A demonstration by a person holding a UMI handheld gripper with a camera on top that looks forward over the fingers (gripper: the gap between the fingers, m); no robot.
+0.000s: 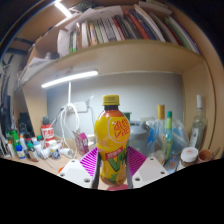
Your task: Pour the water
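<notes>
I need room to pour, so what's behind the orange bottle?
Behind the orange bottle, held between the gripper fingers, stands a cluttered desk: clear bottles to one side, small jars to the other, bookshelf above. Whatever sits directly behind it is hidden.

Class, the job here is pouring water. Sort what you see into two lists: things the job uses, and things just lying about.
In use:
yellow bottle, orange cap, standing between the fingers
claw

Lying about:
books on the shelf
glass bottle
white cables

Glossy clear plastic bottle (pixel 114 143), smooth yellow cap; matt wooden shelf (pixel 110 52) above
</notes>
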